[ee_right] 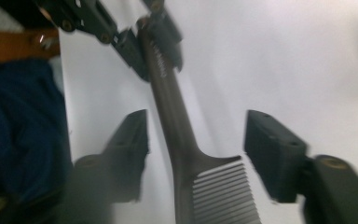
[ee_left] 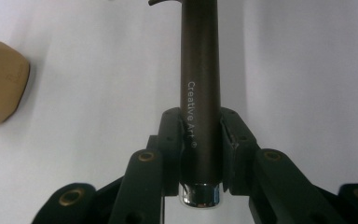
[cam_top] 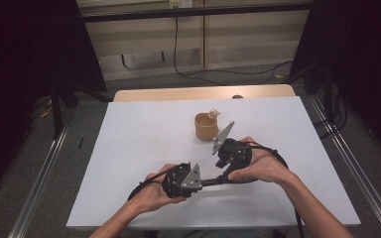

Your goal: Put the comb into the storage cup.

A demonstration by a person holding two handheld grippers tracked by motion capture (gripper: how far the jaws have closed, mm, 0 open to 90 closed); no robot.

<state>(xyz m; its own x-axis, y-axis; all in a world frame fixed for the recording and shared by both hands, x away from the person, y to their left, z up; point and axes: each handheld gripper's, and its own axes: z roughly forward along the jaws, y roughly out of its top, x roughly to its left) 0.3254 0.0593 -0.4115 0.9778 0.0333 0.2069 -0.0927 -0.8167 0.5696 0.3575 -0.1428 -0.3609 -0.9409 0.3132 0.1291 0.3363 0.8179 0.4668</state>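
Comb bridged between both grippers low over white worktop [cam_top: 129,129].
Both forearms enter from the bottom edge, hands close together near the front middle. Left gripper [ee_left: 200,140] in left hand [cam_top: 154,191] points toward the right one, clamped tight on the handle end of the dark comb [ee_left: 200,84]. Right hand [cam_top: 260,166] tilts the right gripper [ee_right: 196,140] back at it, its pads parted, standing clear either side of the comb's neck and teeth, not touching. Tan cup [cam_top: 206,126] sits just beyond the right gripper, apart from the comb.
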